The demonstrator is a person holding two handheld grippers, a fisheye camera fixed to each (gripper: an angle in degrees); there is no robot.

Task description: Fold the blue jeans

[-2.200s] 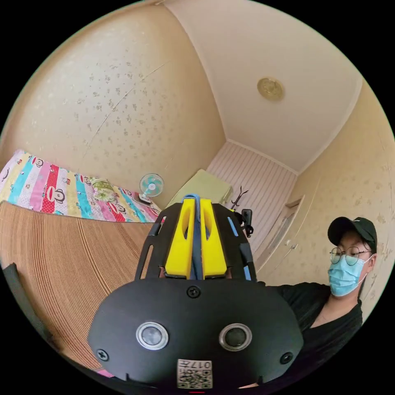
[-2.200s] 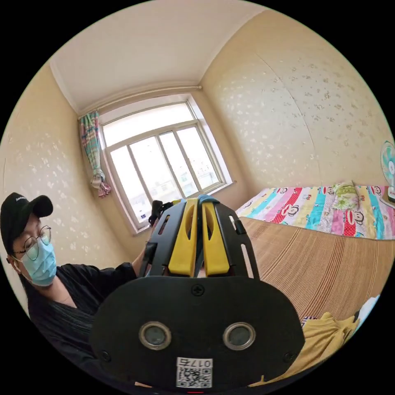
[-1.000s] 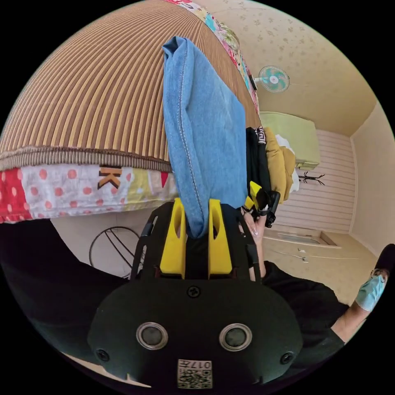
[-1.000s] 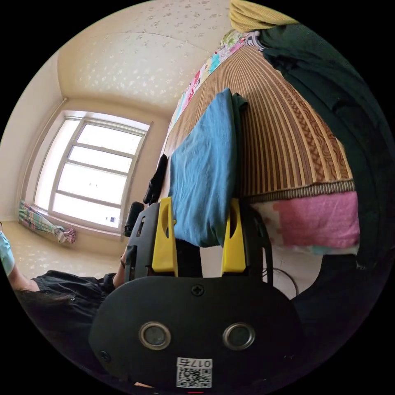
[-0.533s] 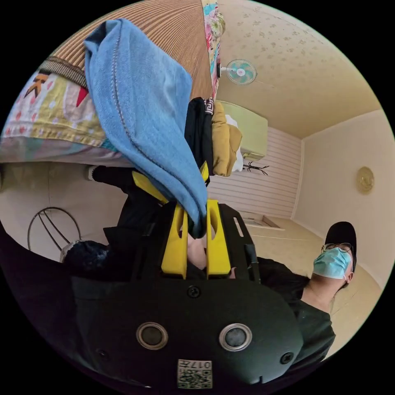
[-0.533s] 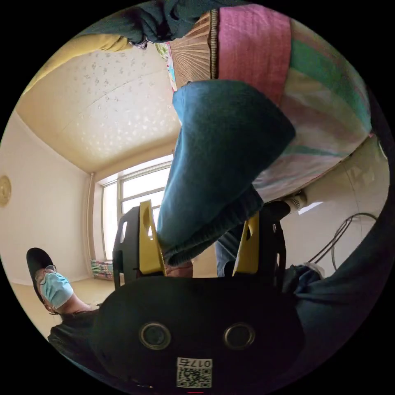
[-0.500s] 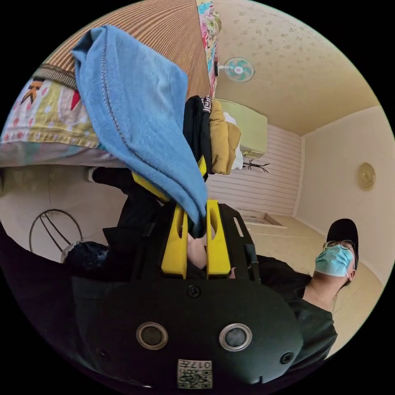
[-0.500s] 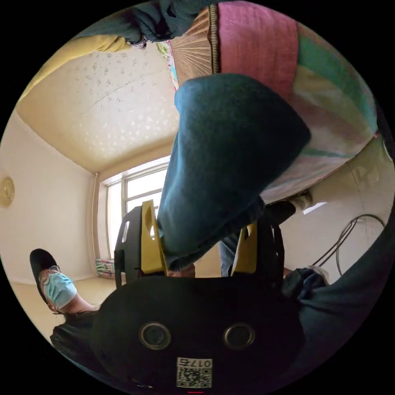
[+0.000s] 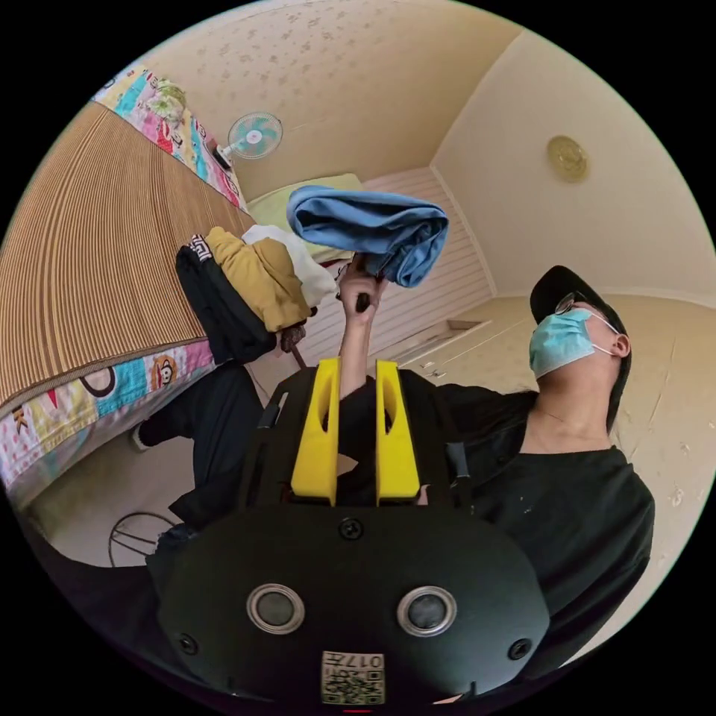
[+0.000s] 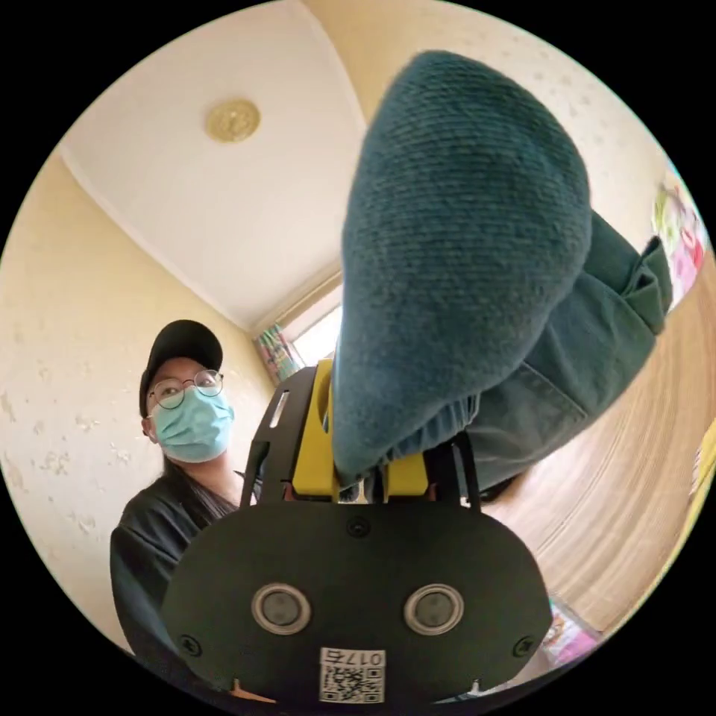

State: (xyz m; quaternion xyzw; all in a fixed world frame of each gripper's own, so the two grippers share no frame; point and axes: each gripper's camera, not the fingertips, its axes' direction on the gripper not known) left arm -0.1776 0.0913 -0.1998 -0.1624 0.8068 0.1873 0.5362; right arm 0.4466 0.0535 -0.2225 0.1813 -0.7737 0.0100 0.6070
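One folded jeans [image 10: 462, 246] bundle fills the right claw [image 10: 362, 466]; left claw [image 9: 355, 432] narrow, holding nothing.

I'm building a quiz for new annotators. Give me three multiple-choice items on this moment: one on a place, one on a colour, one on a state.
1. Where are the folded blue jeans?
A. Flat on the mat
B. Held up in the air by the right gripper
C. On the floor

2. What colour is the garment lying between the black and the white one in the pile of clothes?
A. Red
B. Mustard yellow
C. Green

3. How does the left gripper stand?
A. Shut on the jeans
B. Shut on the mat
C. Open, holding nothing

Key: 1 B, the jeans hang clear of the woven mat; 2 B, as the left gripper view shows; 3 C, its yellow jaws stand apart with nothing between them.
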